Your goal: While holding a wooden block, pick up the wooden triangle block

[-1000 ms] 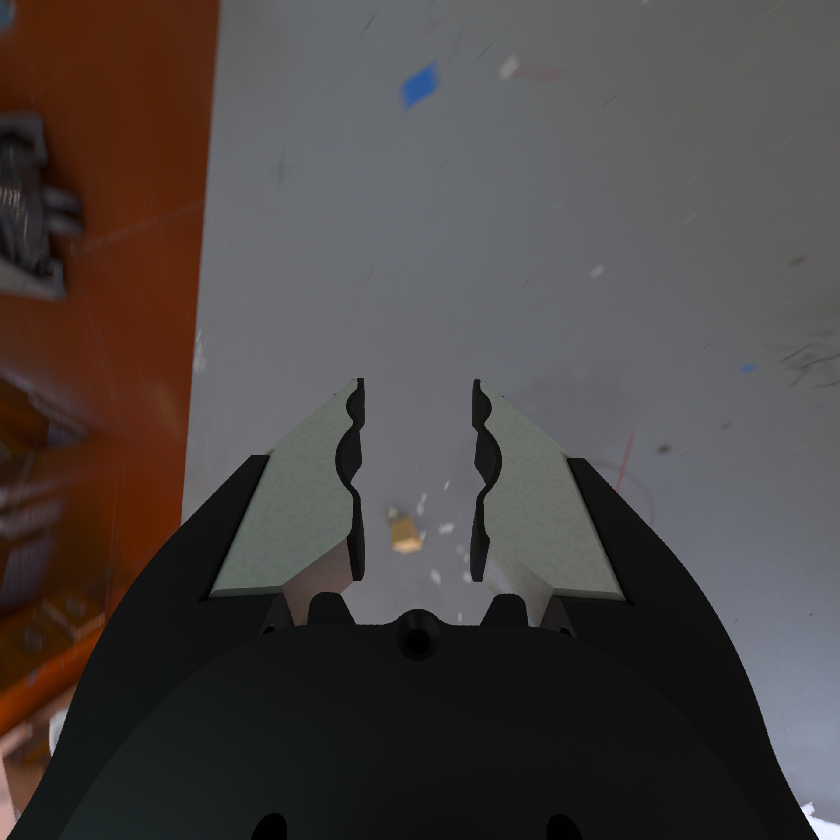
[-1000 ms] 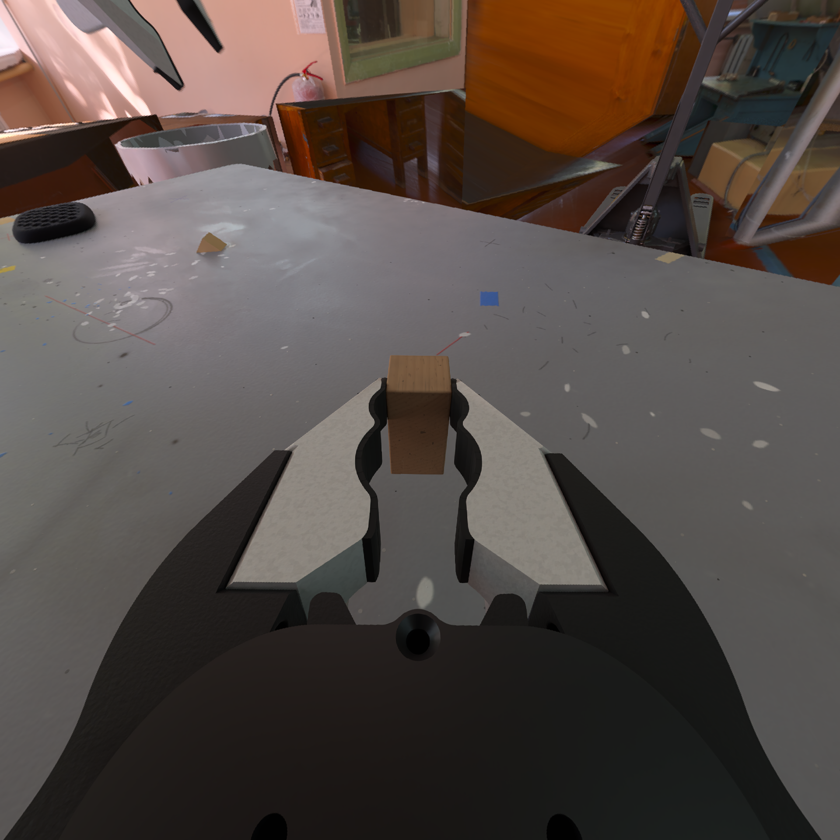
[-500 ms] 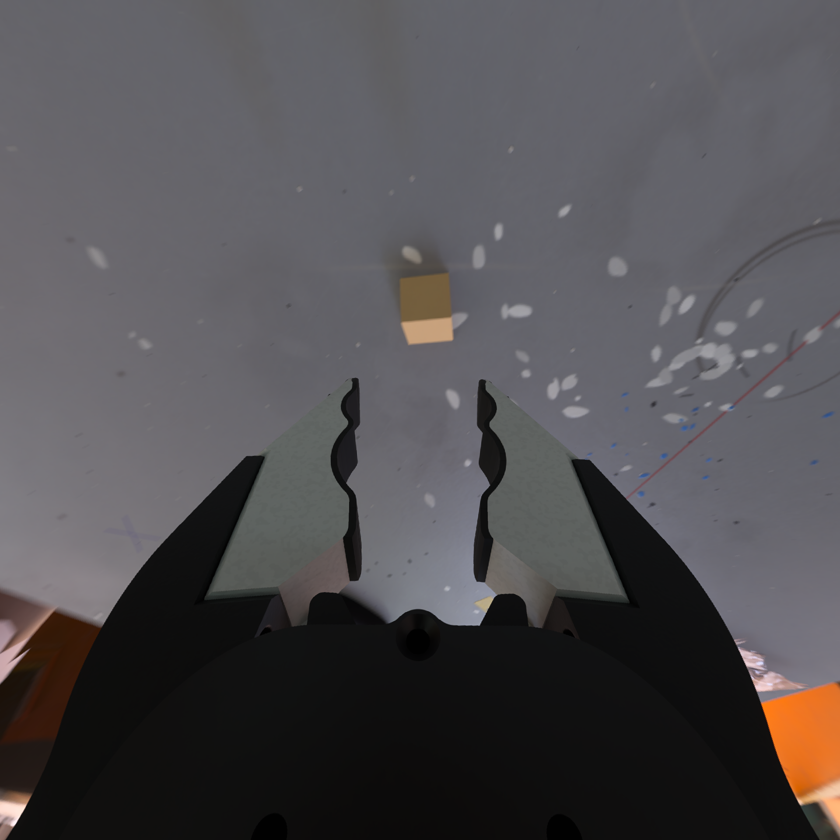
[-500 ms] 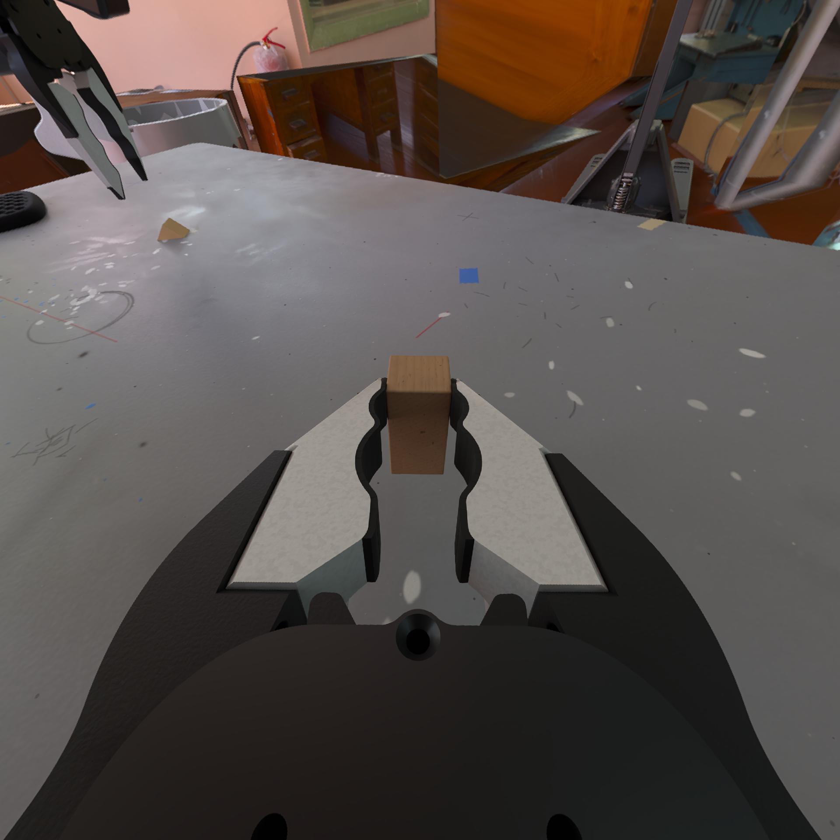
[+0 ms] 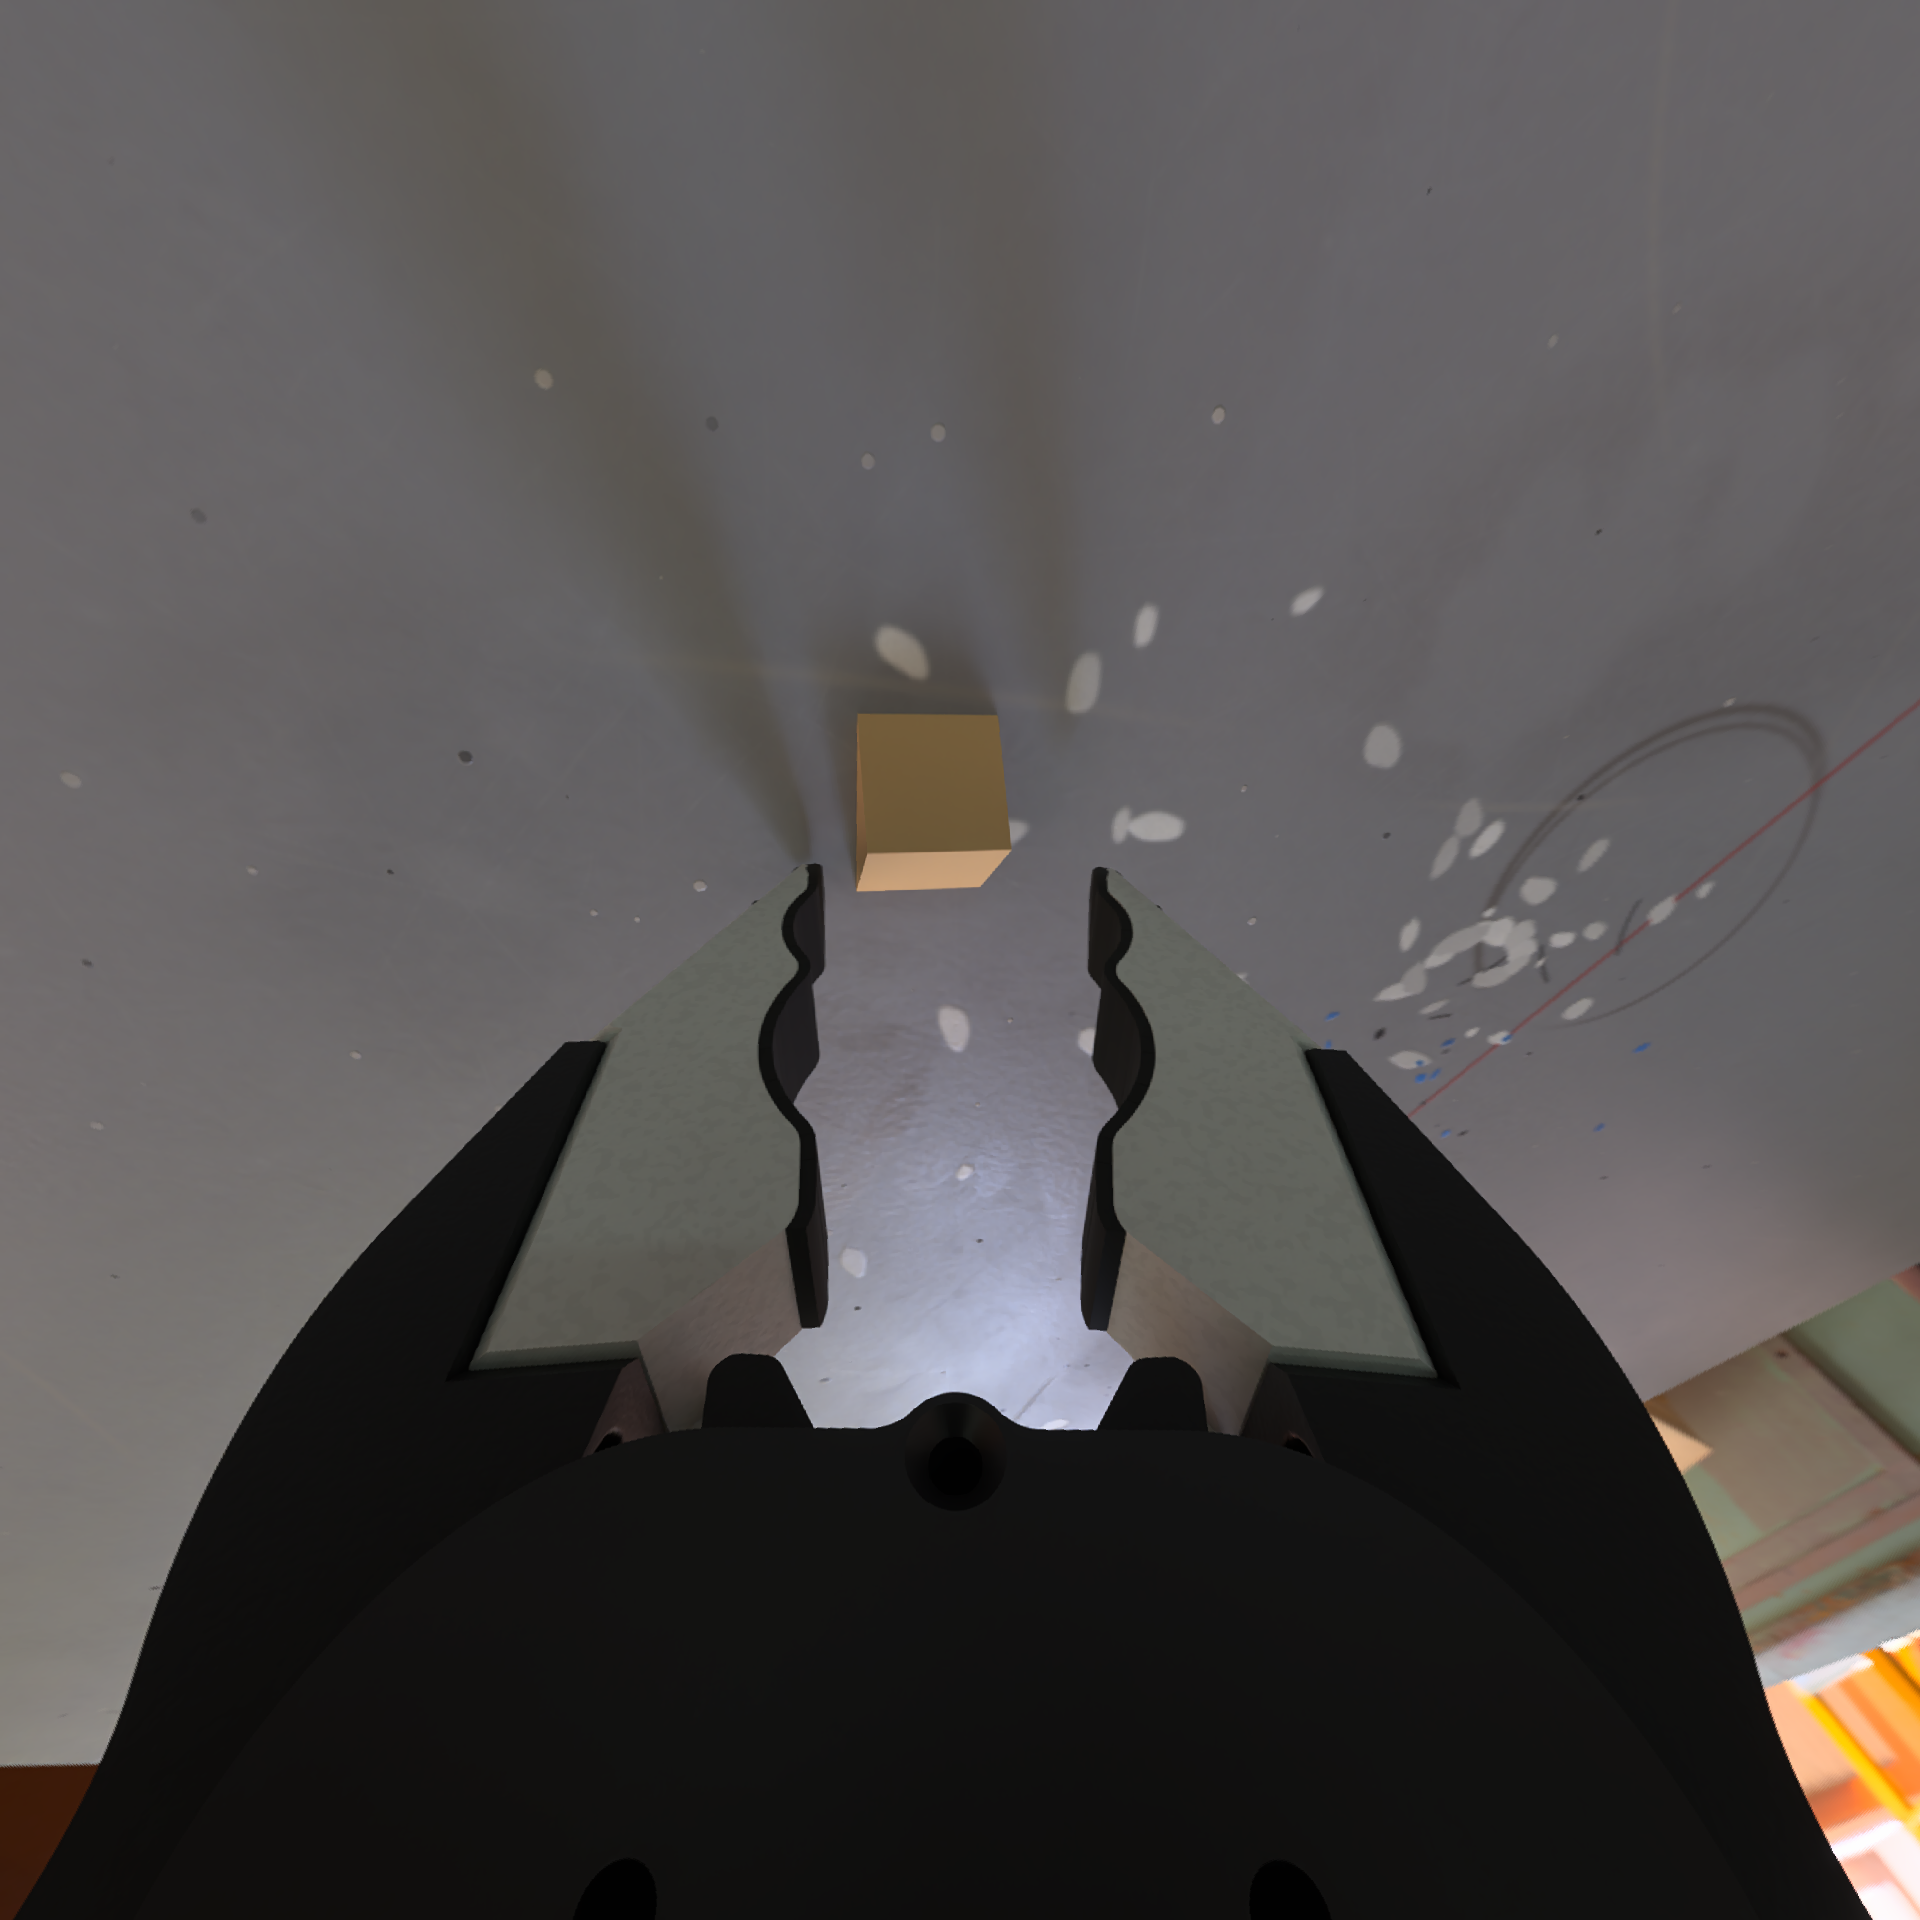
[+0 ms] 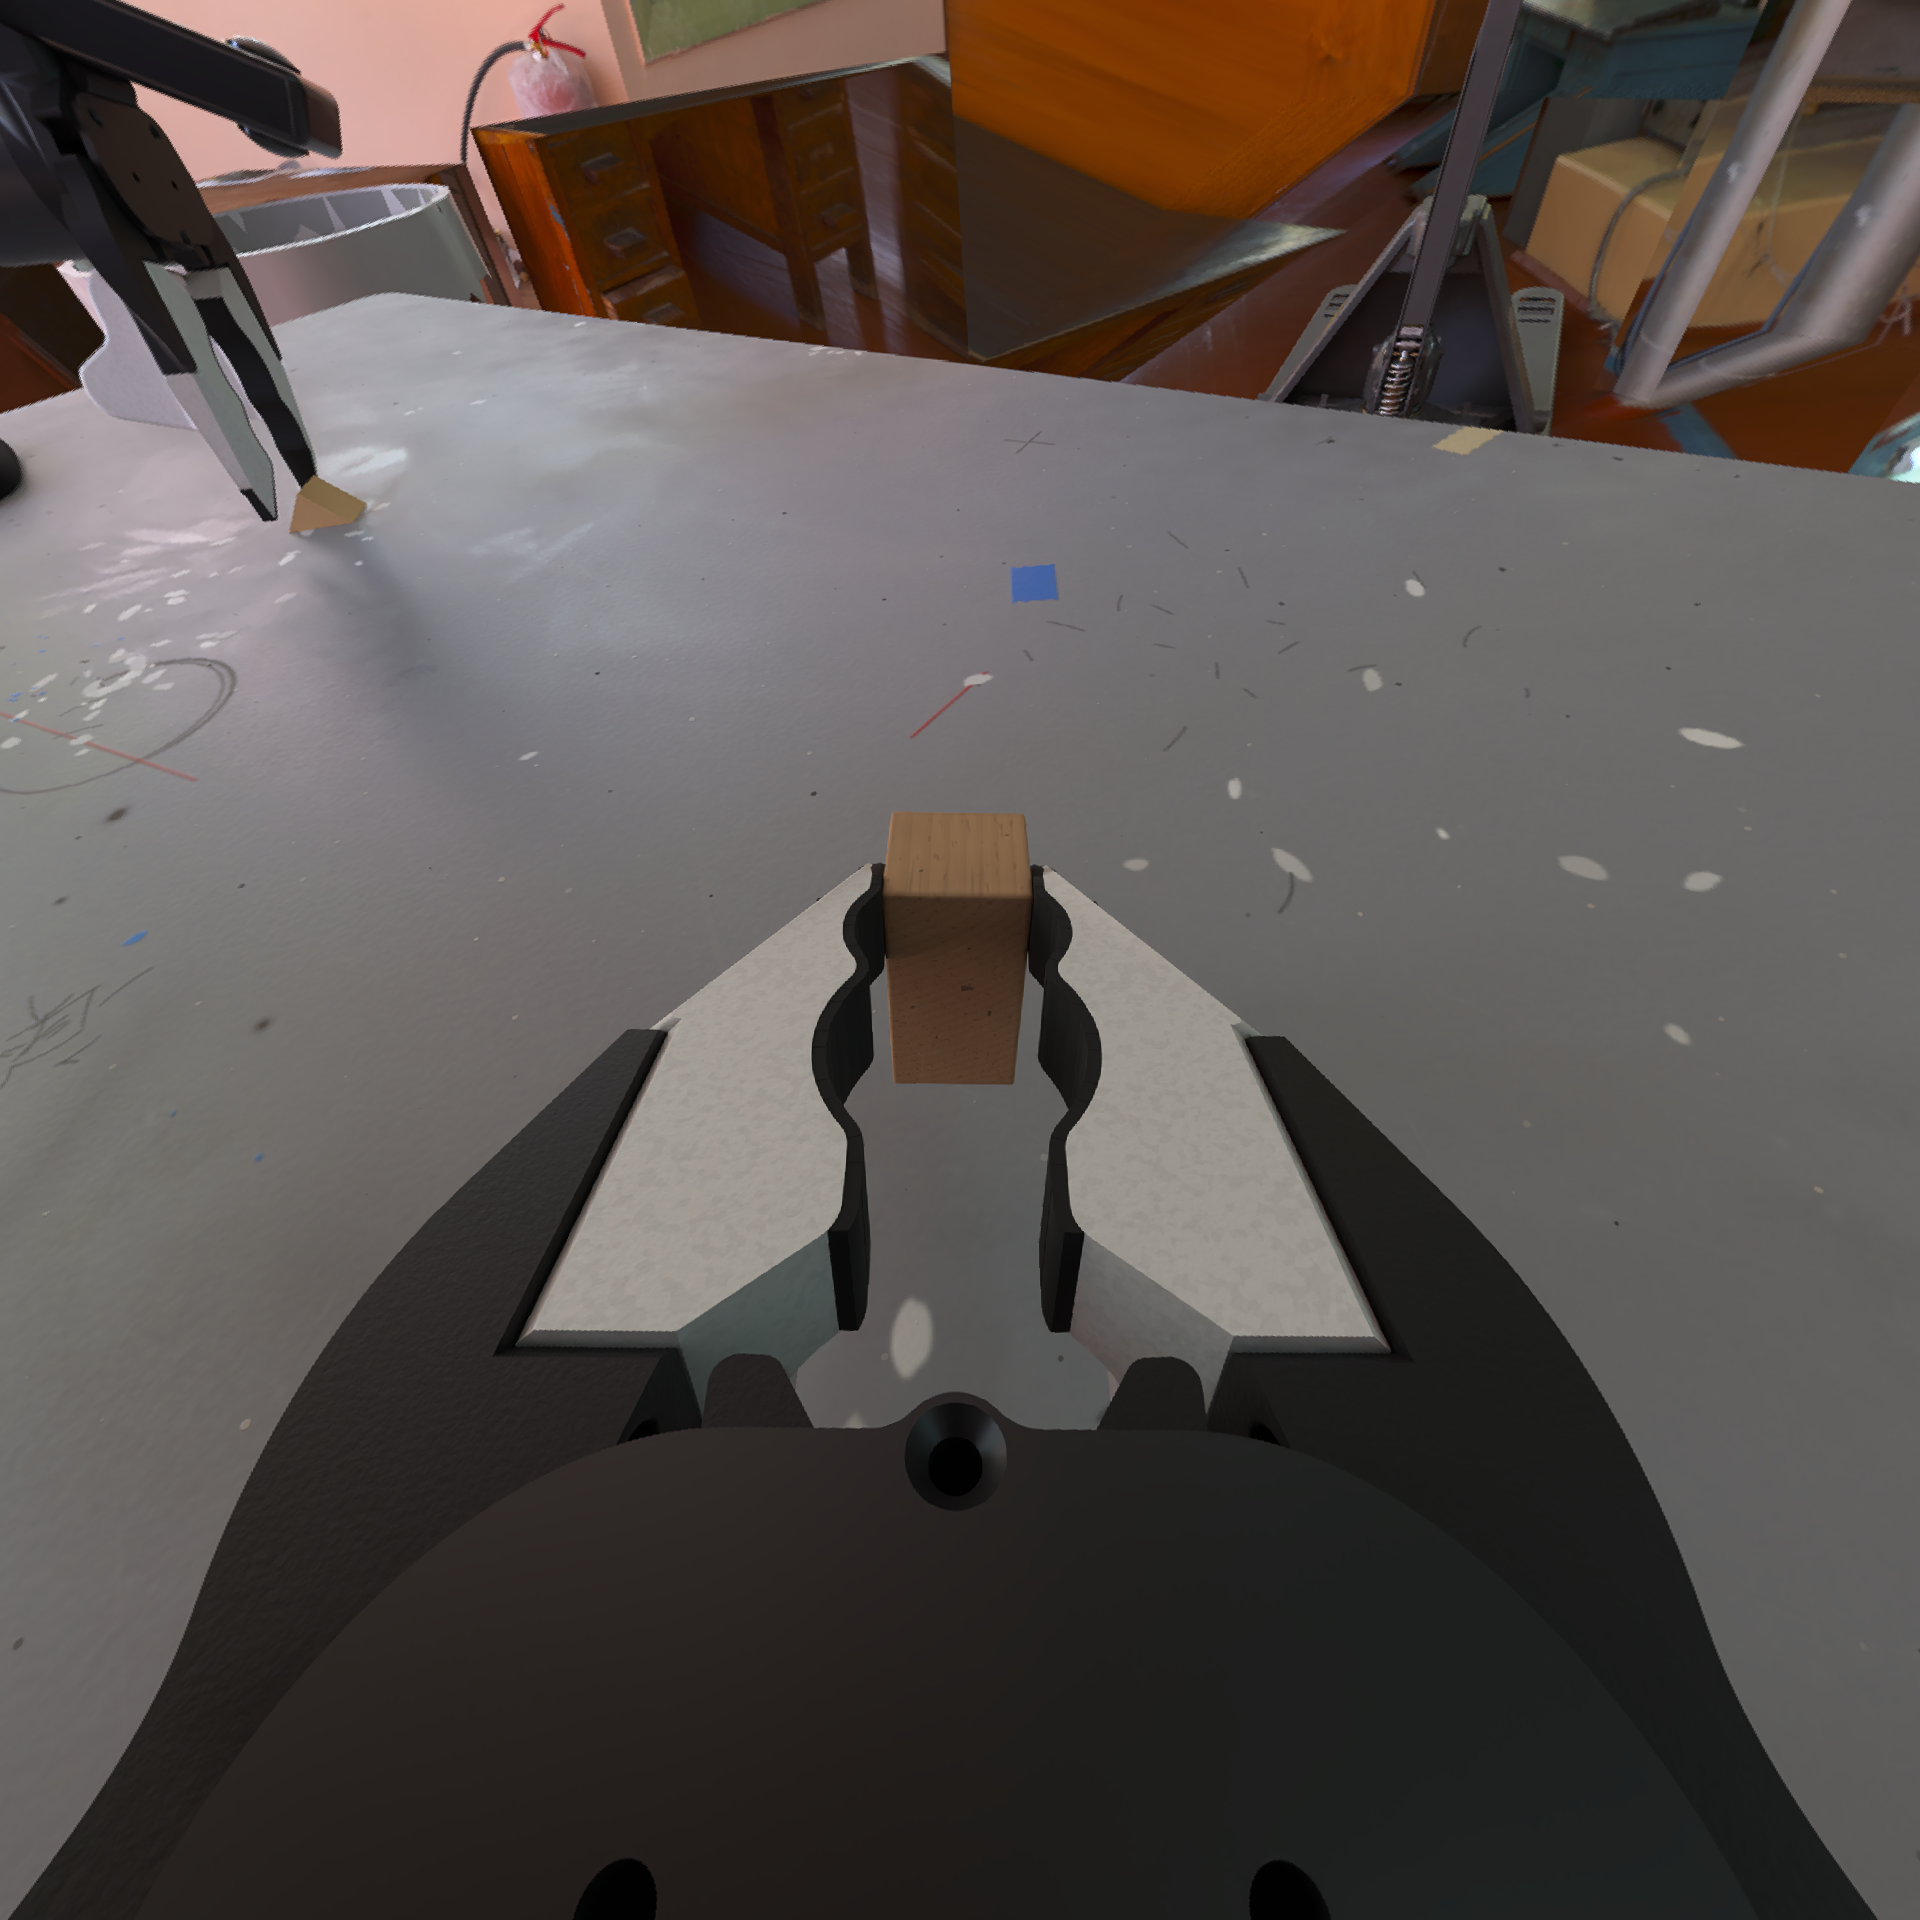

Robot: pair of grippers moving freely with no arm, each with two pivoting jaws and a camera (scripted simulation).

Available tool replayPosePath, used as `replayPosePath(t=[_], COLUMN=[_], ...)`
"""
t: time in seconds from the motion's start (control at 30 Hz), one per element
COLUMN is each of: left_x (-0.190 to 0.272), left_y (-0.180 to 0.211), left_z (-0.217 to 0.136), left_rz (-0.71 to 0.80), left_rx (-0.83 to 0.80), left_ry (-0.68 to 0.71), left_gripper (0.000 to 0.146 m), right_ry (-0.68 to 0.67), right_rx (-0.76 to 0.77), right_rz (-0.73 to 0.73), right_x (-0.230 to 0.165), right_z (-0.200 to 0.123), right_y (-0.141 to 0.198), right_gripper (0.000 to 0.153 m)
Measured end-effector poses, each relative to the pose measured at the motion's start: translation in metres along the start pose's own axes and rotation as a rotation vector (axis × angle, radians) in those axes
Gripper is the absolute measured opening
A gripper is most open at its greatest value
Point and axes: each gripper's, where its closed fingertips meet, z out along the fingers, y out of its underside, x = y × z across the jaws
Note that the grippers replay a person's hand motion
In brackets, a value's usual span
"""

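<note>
Left wrist view: the left gripper (image 5: pixel 951 883) hangs over the grey table (image 5: pixel 416 416), fingers spread so the wooden triangle block (image 5: pixel 928 800) just ahead can enter the gap

Right wrist view: the right gripper (image 6: pixel 956 883) pinches the wooden block (image 6: pixel 954 935) above the table, keeping it clear

Left gripper (image 5: pixel 952 878) and right gripper (image 6: pixel 956 878): matte black rounded housings, pale speckled finger plates, wavy black inner pads, one recessed screw hole behind the jaws.

Pink wall (image 6: pixel 395 94) — wooden drawers (image 6: pixel 613 208) behind grey table (image 6: pixel 727 582).
</note>
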Motion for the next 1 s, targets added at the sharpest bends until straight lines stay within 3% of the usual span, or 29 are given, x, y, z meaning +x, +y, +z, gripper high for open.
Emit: replayPosePath(t=[0.13,0.43,0.63,0.8,1.0], left_x=[-0.006,-0.025,-0.025,0.014,0.104], left_y=[-0.007,-0.029,-0.044,-0.058,-0.084], left_z=[0.001,-0.026,-0.062,-0.091,-0.106], left_rz=[0.075,0.167,0.209,0.314,0.546], left_rx=[0.014,0.085,0.205,0.327,0.419], left_ry=[-0.080,-0.237,-0.341,-0.358,-0.328], left_gripper=[0.027,0.027,0.027,0.027,0.027], right_ry=[0.005,0.012,0.014,0.011,0.003], right_rx=[-0.001,0.000,-0.002,-0.003,-0.002], right_rz=[0.005,0.009,0.014,0.017,0.011], right_x=[0.003,0.005,0.006,0.006,0.003], right_z=[-0.001,-0.001,0.001,0.002,0.002], right_y=[0.001,0.002,0.002,0.003,0.002], right_gripper=[0.027,0.027,0.027,0.027,0.027])
